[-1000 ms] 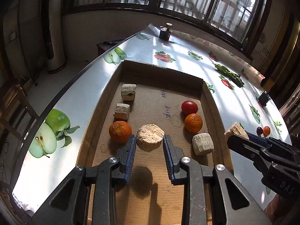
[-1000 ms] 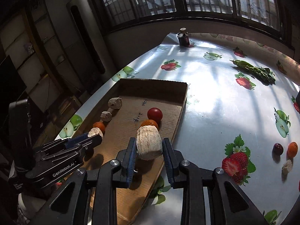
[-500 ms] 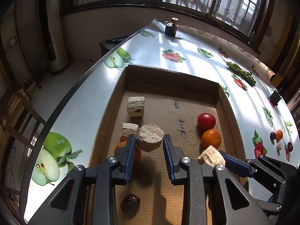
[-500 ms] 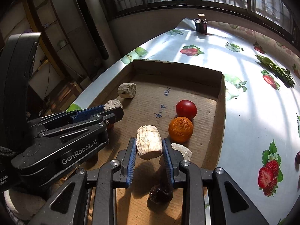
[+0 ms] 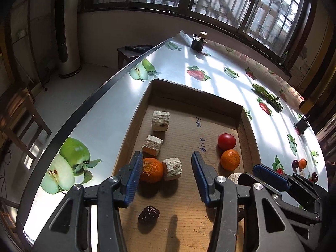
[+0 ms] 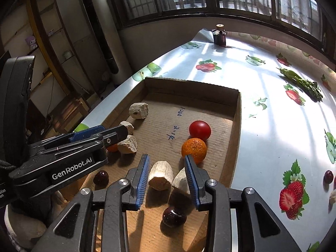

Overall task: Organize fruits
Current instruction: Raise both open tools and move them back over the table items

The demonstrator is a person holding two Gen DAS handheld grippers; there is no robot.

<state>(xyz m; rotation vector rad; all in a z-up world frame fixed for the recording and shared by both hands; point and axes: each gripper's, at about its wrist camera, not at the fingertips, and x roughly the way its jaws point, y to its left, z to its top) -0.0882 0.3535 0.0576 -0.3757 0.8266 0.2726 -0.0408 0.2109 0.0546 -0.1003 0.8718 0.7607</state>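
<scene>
The left tongs (image 5: 166, 176) have just been opening, and their pale chunk (image 5: 172, 168) now lies on the cardboard tray (image 5: 210, 126) against an orange (image 5: 151, 170). The right tongs (image 6: 168, 176) have just been opening too; their pale piece (image 6: 160, 175) sits between the parted jaws.

The shallow brown corrugated cardboard tray (image 5: 241, 124) bears blue handwritten marks on its floor. In it lie a glossy red round tomato (image 5: 226, 141), a bright orange dimpled mandarin (image 5: 230, 159) and a second orange mandarin with a darker patch (image 5: 151, 170). The rough pale beige chunks (image 5: 160, 121) are cream with brownish flecks. A wrinkled dark brown dried date (image 5: 148, 214) lies nearer the camera, and in the right wrist view a shiny dark maroon round fruit (image 6: 174, 216). The surface (image 6: 273, 126) is covered in a glossy white cloth printed with red strawberries and green apples. Each black hand-held gripper (image 6: 167, 178) carries blue ribbed pads (image 6: 143, 178).
</scene>
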